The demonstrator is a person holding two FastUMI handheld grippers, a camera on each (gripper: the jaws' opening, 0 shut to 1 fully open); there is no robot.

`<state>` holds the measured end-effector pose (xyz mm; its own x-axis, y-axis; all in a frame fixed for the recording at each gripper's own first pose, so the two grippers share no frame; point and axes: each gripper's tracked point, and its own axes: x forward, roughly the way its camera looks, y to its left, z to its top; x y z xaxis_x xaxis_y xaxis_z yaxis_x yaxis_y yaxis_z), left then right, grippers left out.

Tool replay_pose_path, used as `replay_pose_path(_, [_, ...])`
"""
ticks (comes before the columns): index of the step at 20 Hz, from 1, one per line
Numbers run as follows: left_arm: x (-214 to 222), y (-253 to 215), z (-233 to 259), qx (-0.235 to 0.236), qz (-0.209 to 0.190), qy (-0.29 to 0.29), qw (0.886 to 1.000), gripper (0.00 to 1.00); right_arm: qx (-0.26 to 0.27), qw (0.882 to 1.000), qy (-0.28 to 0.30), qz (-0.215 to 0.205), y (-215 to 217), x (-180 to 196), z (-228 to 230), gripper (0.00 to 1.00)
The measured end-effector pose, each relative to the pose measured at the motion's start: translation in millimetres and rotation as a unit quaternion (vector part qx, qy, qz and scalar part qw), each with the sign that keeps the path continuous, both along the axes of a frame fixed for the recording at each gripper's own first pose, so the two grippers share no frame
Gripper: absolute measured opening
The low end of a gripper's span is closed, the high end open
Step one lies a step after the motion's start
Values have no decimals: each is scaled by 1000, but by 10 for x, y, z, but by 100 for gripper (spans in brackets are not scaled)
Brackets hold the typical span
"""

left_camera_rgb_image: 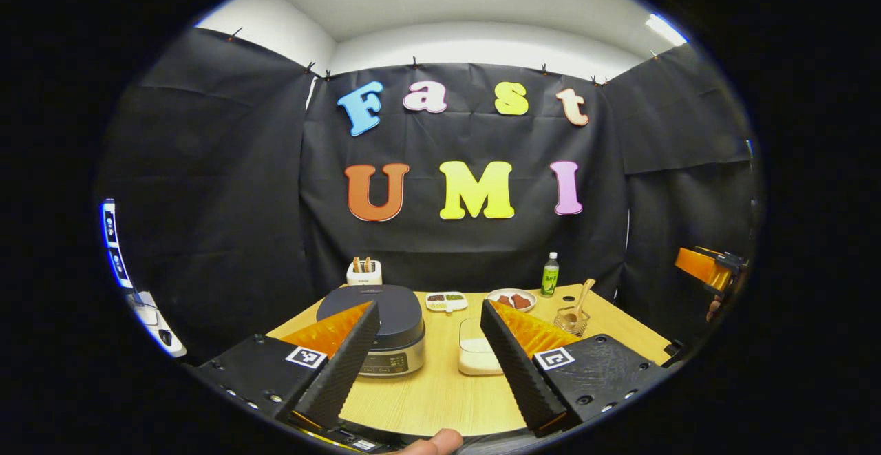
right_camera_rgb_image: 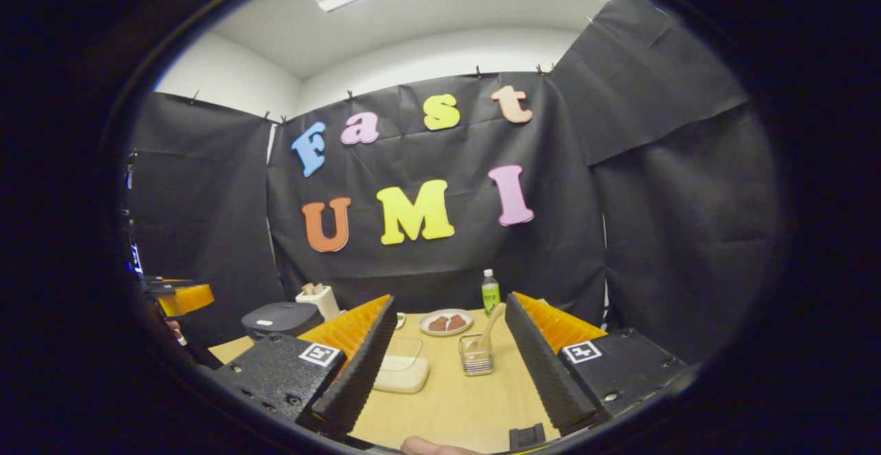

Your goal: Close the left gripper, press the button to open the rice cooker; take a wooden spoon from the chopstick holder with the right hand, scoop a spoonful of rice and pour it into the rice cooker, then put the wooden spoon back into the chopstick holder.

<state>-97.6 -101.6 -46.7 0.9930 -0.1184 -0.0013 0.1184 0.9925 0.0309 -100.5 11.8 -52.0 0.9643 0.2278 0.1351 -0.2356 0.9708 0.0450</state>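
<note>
Rice cooker point(left_camera_rgb_image: 385, 321): one, shut; one wooden spoon point(left_camera_rgb_image: 584, 297) in chopstick holder point(left_camera_rgb_image: 571, 321).

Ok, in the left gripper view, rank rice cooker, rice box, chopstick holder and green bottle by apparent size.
1. rice cooker, closed
2. rice box, partly hidden by a finger
3. chopstick holder and green bottle: look alike, and the bottle stands farther back, so unranked

On the counter point(left_camera_rgb_image: 440, 393), the rice cooker point(left_camera_rgb_image: 385, 327) is placed at the left, with its lid down. Just to its right a lidded container point(left_camera_rgb_image: 475, 355) is set, and further right the chopstick holder point(left_camera_rgb_image: 571, 321) is found, with a wooden spoon point(left_camera_rgb_image: 585, 294) stood in it. Behind the cooker a small holder point(left_camera_rgb_image: 363, 272) is seen. Along the back, a divided dish point(left_camera_rgb_image: 446, 300), a plate point(left_camera_rgb_image: 511, 299) and a bottle point(left_camera_rgb_image: 549, 274) are lined up from left to right.
</note>
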Motion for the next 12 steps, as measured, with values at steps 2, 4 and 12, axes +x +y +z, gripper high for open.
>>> replay_pose_path(2, [-80, -82, -126, -1, -4, -1, 1000, 94, -4, 1000, -3, 0, 38, -32, -4, 92])
replay_pose_path(4, [-99, -145, -160, 3, -9, -3, 1000, 94, -9, 1000, 0, 10, 100, -63, -41, 100])
replay_pose_path(12, [-62, -57, -234, -9, 15, 4, 1000, 94, -52, 998, -1, 28, 235, -124, -164, 92])
